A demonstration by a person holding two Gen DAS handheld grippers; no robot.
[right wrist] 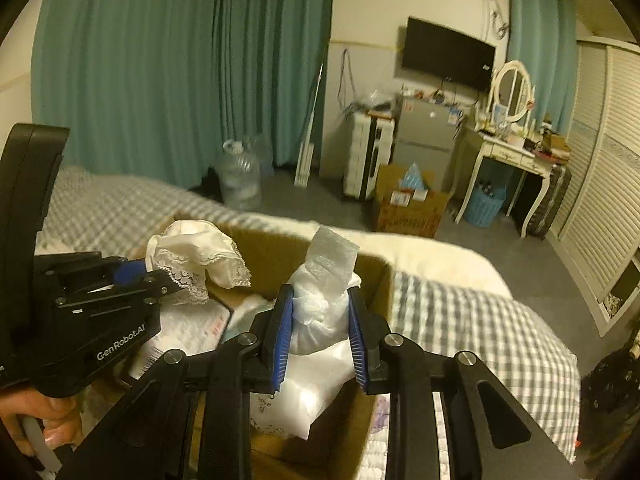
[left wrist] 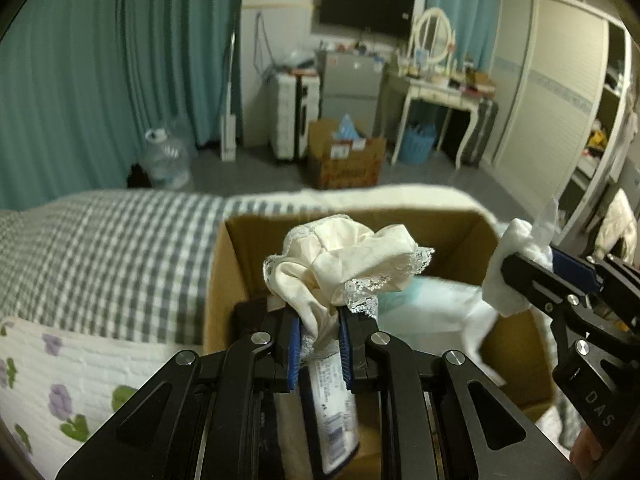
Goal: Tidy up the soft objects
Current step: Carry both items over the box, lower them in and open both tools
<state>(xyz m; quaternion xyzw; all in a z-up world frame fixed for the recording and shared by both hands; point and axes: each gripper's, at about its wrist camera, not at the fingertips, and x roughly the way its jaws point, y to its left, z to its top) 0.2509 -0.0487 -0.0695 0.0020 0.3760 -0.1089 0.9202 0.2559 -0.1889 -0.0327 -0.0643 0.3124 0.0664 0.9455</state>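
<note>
curtains point(right wrist: 180, 72) teal | TV point(right wrist: 446, 54) wall-mounted | vanity table point(right wrist: 516, 152) with mirror | water jug point(right wrist: 240, 178) on floor

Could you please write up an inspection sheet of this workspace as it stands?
Surface: bed with grey checked cover; open cardboard box resting on it.
Job's things: cream lace-trimmed cloth and white plastic-wrapped bundle, both held above the box; white packets already inside.
Clutter: second cardboard box, water jug and blue basket on the floor.
Grippers: left tongs shut on the cloth; right tongs shut on the bundle.
Cables: cords hanging on the wall.
Surroundings: teal curtains, wall television, dressing table, wardrobe.
</note>
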